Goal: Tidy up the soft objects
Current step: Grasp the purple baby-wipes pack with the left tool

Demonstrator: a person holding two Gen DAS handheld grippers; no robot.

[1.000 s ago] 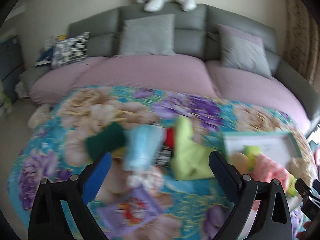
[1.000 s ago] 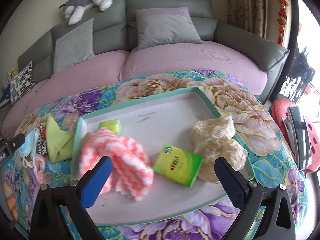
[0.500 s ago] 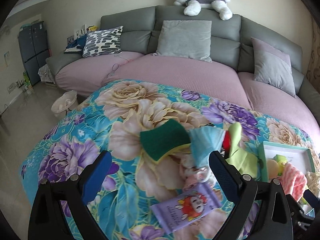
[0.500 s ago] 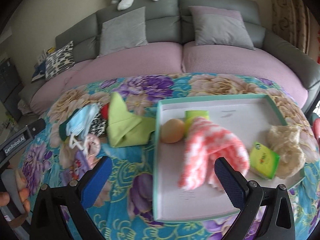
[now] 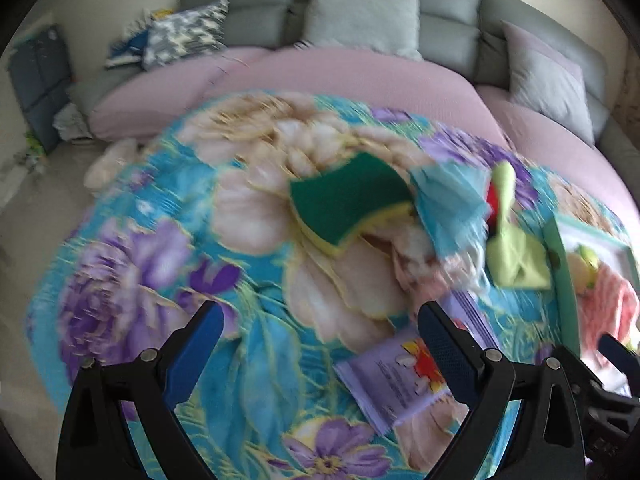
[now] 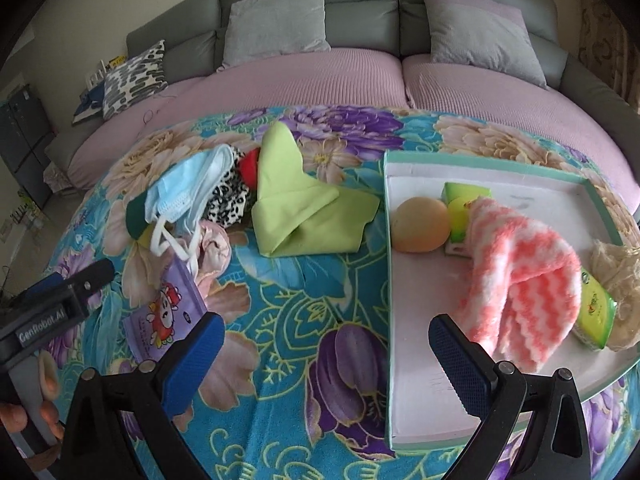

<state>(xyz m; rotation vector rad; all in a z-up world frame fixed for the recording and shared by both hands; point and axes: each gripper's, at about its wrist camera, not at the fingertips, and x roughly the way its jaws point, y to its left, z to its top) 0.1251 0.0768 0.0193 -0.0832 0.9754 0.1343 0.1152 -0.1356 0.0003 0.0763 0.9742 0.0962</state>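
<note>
Hovering over a floral blanket (image 6: pixel 304 288), both grippers hold nothing, each with its blue-padded fingers spread wide apart. The left gripper (image 5: pixel 320 340) view is motion-blurred. Ahead of it and slightly right lies a green-and-yellow scouring sponge (image 5: pixel 348 204), its right end tucked under a light blue face mask (image 5: pixel 452 204). Just beside its right finger, partly hidden by the pad, lies a purple tissue pack (image 5: pixel 396 376) with a cartoon print. Farther right are a folded lime-green cloth (image 5: pixel 516 256) and the near corner of a teal-rimmed tray (image 5: pixel 560 264).

The right gripper (image 6: pixel 326 340) hangs over the blanket with the teal-rimmed tray (image 6: pixel 492 168) ahead and to its right; its right finger overlaps the tray's white floor. Inside the tray, a pink-and-white fluffy cloth (image 6: pixel 524 280) lies just ahead of that finger, with a peach-coloured ball (image 6: pixel 420 224) and a green box (image 6: pixel 464 200) beyond it, touching one another. At the far right sit a green tissue pack (image 6: pixel 596 308) and a beige mesh scrubber (image 6: pixel 620 272). Ahead and left of the gripper, outside the tray, lies the lime-green cloth (image 6: pixel 296 204), then a heap of the face mask (image 6: pixel 188 188), a leopard-print piece (image 6: pixel 228 200) and something red (image 6: pixel 250 164). The purple tissue pack (image 6: pixel 168 308) lies just left of its left finger. The left gripper's body (image 6: pixel 52 308) and a person's fingers (image 6: pixel 48 372) show at the far left.
</note>
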